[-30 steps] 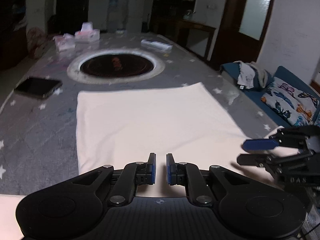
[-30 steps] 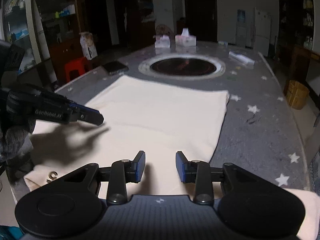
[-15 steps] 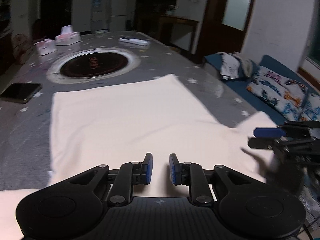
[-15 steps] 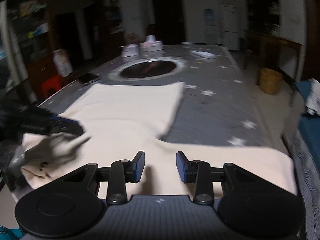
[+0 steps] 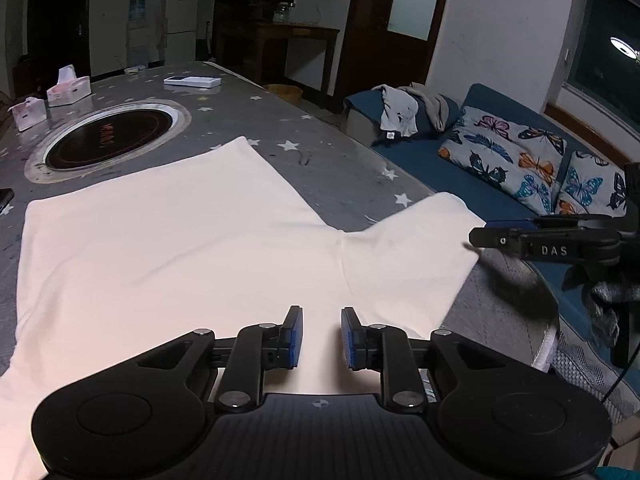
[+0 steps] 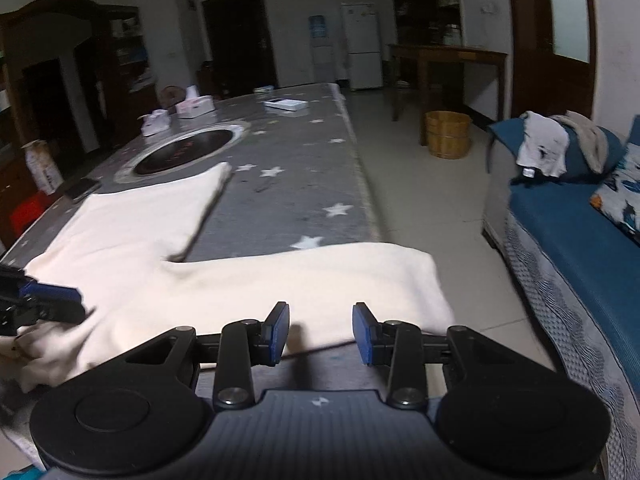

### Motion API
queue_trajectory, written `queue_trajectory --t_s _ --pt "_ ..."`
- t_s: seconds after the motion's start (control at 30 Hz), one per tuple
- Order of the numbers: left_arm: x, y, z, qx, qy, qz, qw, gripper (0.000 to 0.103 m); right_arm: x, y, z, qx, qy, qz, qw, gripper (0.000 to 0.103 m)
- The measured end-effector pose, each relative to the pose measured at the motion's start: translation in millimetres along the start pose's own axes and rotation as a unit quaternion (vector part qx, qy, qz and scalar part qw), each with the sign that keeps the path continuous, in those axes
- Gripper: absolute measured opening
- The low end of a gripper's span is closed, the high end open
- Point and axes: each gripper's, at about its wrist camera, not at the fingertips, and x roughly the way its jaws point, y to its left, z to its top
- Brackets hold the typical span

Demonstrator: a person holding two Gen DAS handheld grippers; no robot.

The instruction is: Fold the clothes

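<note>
Left gripper (image 5: pixel 321 338): jaws a small way apart, nothing between them; it hovers over the near part of the cream garment and does not hold it.
Cream garment (image 5: pixel 168 240): a pale T-shirt lying flat on the table, body toward the far side, one sleeve (image 6: pixel 320 276) stretched out to the right as far as the table edge.
Right gripper (image 6: pixel 320 334): jaws wider apart than the left ones and empty; the sleeve lies just in front of its fingertips (in the left wrist view it shows from the side, near the sleeve end, and contact I cannot tell).
Table (image 5: pixel 344 160): grey cover with white stars, with a round dark hotplate (image 5: pixel 108 140) set in beyond the shirt.
Tissue boxes (image 5: pixel 68 90): two, pink and white, on the far left of the table.
Remote control (image 5: pixel 192 81): white, flat, on the far side of the table.
Wooden bucket (image 6: pixel 447 134): on the floor right of the table; its inside is not visible.
Sofa (image 6: pixel 568 232): blue, right of the table, with loose clothes (image 6: pixel 544 148) on its far end and butterfly cushions (image 5: pixel 500 148).
</note>
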Motion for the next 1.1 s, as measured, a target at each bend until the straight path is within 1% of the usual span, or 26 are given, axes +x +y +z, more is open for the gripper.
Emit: queue_trajectory --t_s 0.07,0.17,0.27,0.37,0.43,0.6,0.7,0.8,0.9,1.07,1.1 --pt "1 -1 0 0.001 0.0 0.0 1.0 0.026 1 -4 -1 0.007 0.001 -0.007 1.0 0.035" --pt "2 -2 1 0.002 0.001 0.001 1.0 0.027 1 -4 -1 0.006 0.0 -0.01 1.0 0.038" --pt "3 -5 2 0.005 0.001 0.003 1.0 0.033 1 -2 0 0.004 0.0 -0.014 1.0 0.04" --pt "3 -7 2 0.007 0.0 0.002 1.0 0.035 2 -1 0 0.003 0.001 -0.021 1.0 0.042" --pt "3 -9 2 0.008 0.0 0.002 1.0 0.037 1 -1 0 0.003 0.001 -0.025 1.0 0.047" --pt "6 -13 1 0.011 0.003 0.001 0.9999 0.038 0 -5 0 0.009 0.0 -0.034 0.999 0.054" --pt "7 -13 1 0.01 0.003 0.0 0.9999 0.04 1 -10 -1 0.02 0.001 -0.038 0.999 0.055" --pt "7 -14 1 0.01 0.003 0.0 1.0 0.041 3 -17 -1 0.037 0.005 -0.041 0.998 0.056" --pt "7 -15 1 0.011 0.003 -0.002 0.9999 0.041 5 -24 -3 0.053 0.013 -0.035 0.998 0.056" --pt "8 -17 2 0.014 0.003 -0.004 0.9999 0.041 6 -26 -4 0.054 0.015 -0.035 0.998 0.052" --pt "8 -18 2 0.014 0.003 -0.005 0.9999 0.041 5 -25 -4 0.051 0.015 -0.036 0.998 0.05"
